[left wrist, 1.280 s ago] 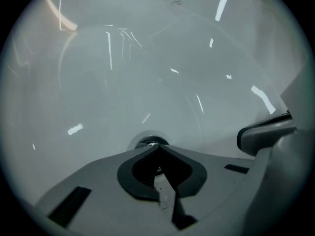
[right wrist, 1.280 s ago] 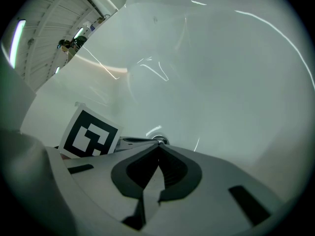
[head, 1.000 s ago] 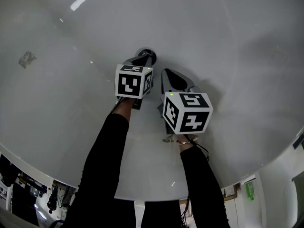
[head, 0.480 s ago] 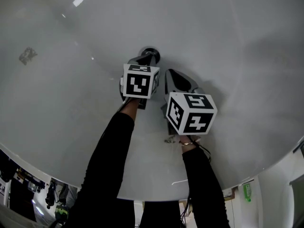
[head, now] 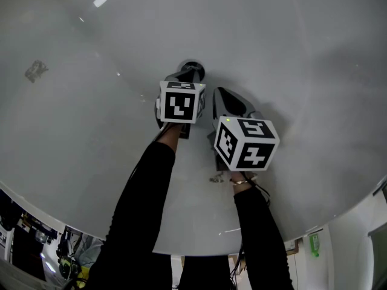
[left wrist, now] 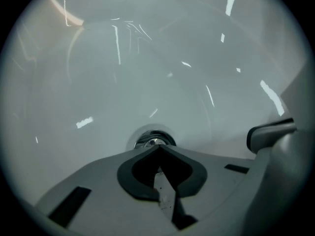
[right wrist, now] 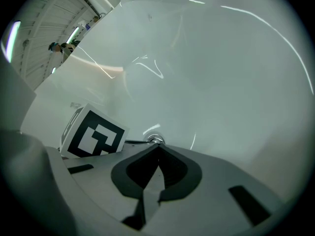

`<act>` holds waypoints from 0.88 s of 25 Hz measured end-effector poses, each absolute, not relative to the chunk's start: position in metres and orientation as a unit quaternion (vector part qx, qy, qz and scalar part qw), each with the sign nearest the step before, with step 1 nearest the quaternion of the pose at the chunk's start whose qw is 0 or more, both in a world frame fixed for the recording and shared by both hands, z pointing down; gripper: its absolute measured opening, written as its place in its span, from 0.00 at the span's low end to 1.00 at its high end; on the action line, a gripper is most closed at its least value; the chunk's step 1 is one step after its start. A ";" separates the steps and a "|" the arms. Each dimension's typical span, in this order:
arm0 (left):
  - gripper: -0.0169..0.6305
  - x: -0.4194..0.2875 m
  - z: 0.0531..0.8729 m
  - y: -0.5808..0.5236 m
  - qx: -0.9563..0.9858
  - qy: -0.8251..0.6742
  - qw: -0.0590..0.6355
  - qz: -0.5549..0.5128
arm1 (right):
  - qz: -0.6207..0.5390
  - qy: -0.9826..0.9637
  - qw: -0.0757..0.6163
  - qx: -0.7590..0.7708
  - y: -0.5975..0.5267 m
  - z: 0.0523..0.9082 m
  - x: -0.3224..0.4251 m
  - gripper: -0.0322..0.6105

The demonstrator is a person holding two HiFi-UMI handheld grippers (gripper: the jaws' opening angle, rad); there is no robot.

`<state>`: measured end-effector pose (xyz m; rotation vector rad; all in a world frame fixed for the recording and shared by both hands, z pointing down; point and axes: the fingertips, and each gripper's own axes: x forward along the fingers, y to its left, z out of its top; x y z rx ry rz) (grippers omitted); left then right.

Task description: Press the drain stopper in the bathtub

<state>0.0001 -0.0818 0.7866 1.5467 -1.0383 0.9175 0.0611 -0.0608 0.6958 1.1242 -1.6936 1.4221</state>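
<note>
The chrome drain stopper [head: 195,65] sits at the bottom of the white bathtub [head: 290,53]. My left gripper [head: 191,74] is shut and empty, with its tip right at the stopper's near edge. In the left gripper view the closed tips [left wrist: 158,148] lie just below the stopper [left wrist: 153,140]; whether they touch cannot be told. My right gripper [head: 219,92] is also shut and empty, just right of the left one and a little short of the drain. In the right gripper view its tips [right wrist: 158,146] point at the stopper [right wrist: 155,140], and the left gripper's marker cube [right wrist: 93,135] is beside them.
The curved tub walls rise all round. A small grey mark [head: 35,70] is on the tub's left side. The tub's near rim [head: 199,240] runs under the person's black sleeves, with room clutter beyond it at bottom left.
Both grippers have crept slightly forward and to the right, so the left one's tip is closer over the stopper. Both stay shut.
</note>
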 end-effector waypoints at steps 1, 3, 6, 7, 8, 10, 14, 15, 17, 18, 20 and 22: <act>0.04 0.000 0.786 -0.082 0.641 -0.430 0.510 0.380 | 0.542 -0.646 0.325 0.429 -0.061 0.696 0.062 0.05; 0.04 0.001 0.783 -0.082 0.643 -0.427 0.510 0.380 | 0.541 -0.645 0.326 0.429 -0.061 0.695 0.062 0.05; 0.04 0.001 0.774 -0.082 0.659 -0.419 0.501 0.372 | 0.539 -0.647 0.327 0.429 -0.064 0.691 0.060 0.05; 0.04 0.001 0.773 -0.081 0.663 -0.415 0.500 0.371 | 0.538 -0.648 0.327 0.429 -0.065 0.689 0.059 0.05; 0.04 0.000 0.773 -0.080 0.665 -0.411 0.500 0.372 | 0.537 -0.649 0.327 0.428 -0.066 0.688 0.057 0.05; 0.04 0.000 0.773 -0.079 0.664 -0.405 0.502 0.379 | 0.533 -0.654 0.326 0.427 -0.069 0.685 0.055 0.05; 0.04 0.000 0.773 -0.080 0.662 -0.401 0.504 0.384 | 0.531 -0.655 0.325 0.427 -0.072 0.682 0.054 0.05; 0.04 -0.001 0.773 -0.080 0.662 -0.401 0.504 0.383 | 0.531 -0.655 0.326 0.427 -0.072 0.681 0.054 0.05; 0.04 -0.002 0.771 -0.082 0.662 -0.403 0.504 0.381 | 0.530 -0.656 0.326 0.427 -0.072 0.680 0.054 0.05; 0.04 -0.002 0.769 -0.083 0.663 -0.403 0.505 0.379 | 0.530 -0.656 0.326 0.427 -0.072 0.680 0.054 0.05; 0.04 -0.001 0.766 -0.084 0.664 -0.402 0.506 0.377 | 0.529 -0.655 0.327 0.428 -0.072 0.679 0.055 0.05; 0.04 -0.001 0.762 -0.085 0.664 -0.401 0.507 0.376 | 0.529 -0.655 0.328 0.428 -0.072 0.677 0.055 0.05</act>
